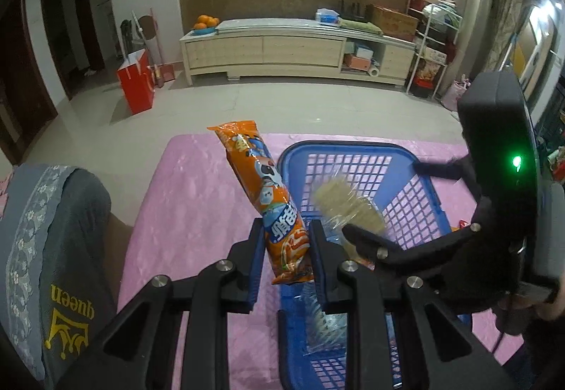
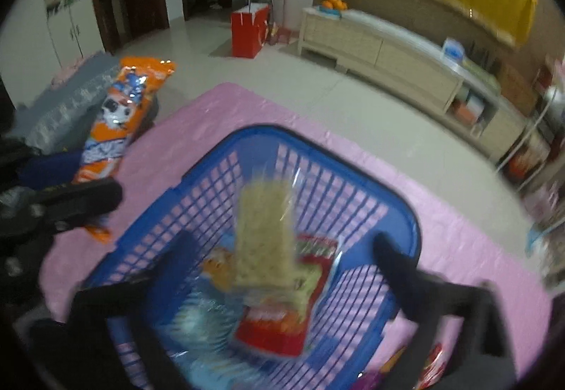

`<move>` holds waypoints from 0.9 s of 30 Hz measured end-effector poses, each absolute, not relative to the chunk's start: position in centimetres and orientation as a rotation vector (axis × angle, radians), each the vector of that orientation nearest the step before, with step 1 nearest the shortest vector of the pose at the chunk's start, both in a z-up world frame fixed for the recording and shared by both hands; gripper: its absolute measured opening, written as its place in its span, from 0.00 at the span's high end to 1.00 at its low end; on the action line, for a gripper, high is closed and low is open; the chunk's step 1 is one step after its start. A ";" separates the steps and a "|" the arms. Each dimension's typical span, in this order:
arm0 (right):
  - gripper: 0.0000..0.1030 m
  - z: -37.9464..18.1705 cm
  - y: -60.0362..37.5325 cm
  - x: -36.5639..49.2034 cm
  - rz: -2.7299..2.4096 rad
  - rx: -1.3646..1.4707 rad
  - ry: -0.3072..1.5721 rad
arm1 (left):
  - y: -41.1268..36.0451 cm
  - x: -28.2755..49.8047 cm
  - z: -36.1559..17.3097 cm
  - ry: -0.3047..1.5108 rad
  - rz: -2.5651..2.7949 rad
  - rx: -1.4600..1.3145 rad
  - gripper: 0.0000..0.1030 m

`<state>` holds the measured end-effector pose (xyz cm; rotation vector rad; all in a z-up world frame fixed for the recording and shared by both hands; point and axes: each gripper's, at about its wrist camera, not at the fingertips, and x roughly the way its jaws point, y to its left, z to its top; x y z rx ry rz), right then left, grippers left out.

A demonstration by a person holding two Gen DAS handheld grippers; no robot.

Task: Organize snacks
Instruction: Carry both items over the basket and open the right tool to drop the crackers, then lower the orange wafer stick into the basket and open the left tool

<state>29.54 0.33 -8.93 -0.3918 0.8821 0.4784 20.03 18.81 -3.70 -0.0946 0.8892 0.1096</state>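
My left gripper [image 1: 286, 238] is shut on the lower end of a long orange snack packet [image 1: 261, 185], which it holds upright just left of a blue plastic basket [image 1: 339, 145]. The packet [image 2: 116, 121] also shows at the left of the right wrist view. My right gripper [image 2: 282, 245] stands wide open over the basket [image 2: 353, 174]. A clear pack of beige crackers [image 2: 265, 234] is blurred between its fingers and touches neither one. Below it in the basket lie a red packet [image 2: 279, 326] and a bluish clear bag [image 2: 197, 316]. The right gripper [image 1: 392, 203] also shows in the left wrist view.
The basket stands on a pink tablecloth [image 1: 197, 185]. A grey embroidered cushion [image 1: 46, 249] sits by the table's left edge. Beyond the table are a tiled floor, a red paper bag [image 1: 137, 83] and a long low cabinet [image 1: 296, 51].
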 end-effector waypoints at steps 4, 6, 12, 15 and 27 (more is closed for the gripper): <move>0.00 -7.8 -1.5 29.2 0.478 -0.312 0.901 | 18.9 19.4 -3.6 0.894 0.113 -0.097 0.78; 0.00 -7.1 -2.6 29.0 0.469 -0.278 0.913 | 18.8 19.3 -3.3 0.896 0.112 -0.108 0.78; 0.00 -4.6 -5.6 27.2 0.422 -0.237 0.903 | 17.5 18.6 -2.2 0.885 0.082 -0.107 0.78; 0.00 -3.8 -7.0 26.4 0.407 -0.211 0.907 | 16.7 18.3 -1.6 0.874 0.063 -0.097 0.78; 0.00 -3.5 -10.4 24.9 0.349 -0.137 0.926 | 13.3 19.3 -1.2 0.893 -0.012 -0.066 0.78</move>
